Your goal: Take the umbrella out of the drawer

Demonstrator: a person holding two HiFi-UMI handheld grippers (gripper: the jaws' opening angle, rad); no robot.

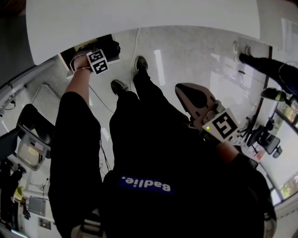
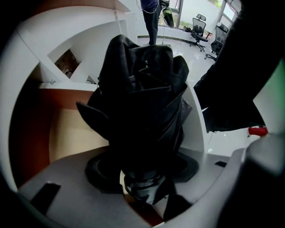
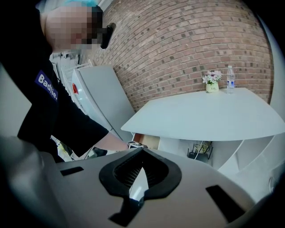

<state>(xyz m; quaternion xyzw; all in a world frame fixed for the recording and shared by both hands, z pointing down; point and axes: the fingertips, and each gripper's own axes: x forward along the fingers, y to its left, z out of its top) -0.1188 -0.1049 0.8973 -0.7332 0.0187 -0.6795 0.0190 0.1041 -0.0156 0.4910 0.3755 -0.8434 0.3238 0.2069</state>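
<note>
A folded black umbrella [image 2: 142, 89] stands up between the jaws of my left gripper [image 2: 142, 178], its lower end wedged between the black pads [image 2: 100, 171]. Under it lies the open drawer [image 2: 71, 129], with a pale wooden bottom. In the head view my left gripper [image 1: 100, 50] points straight down into the drawer [image 1: 70, 55] below the white table, and the umbrella [image 1: 113, 48] shows as a dark bundle beside it. My right gripper [image 1: 184, 90] hangs in front of the person's legs, shut and holding nothing. Its jaws [image 3: 141, 178] meet along a thin slit.
The white tabletop [image 1: 139, 14] overhangs the drawer. A bottle [image 3: 230, 79] and a small flower pot [image 3: 213, 83] stand on it. A cable [image 1: 136, 42] runs across the glossy floor by the person's shoes [image 1: 141, 62]. Office chairs [image 1: 265, 137] stand to the right.
</note>
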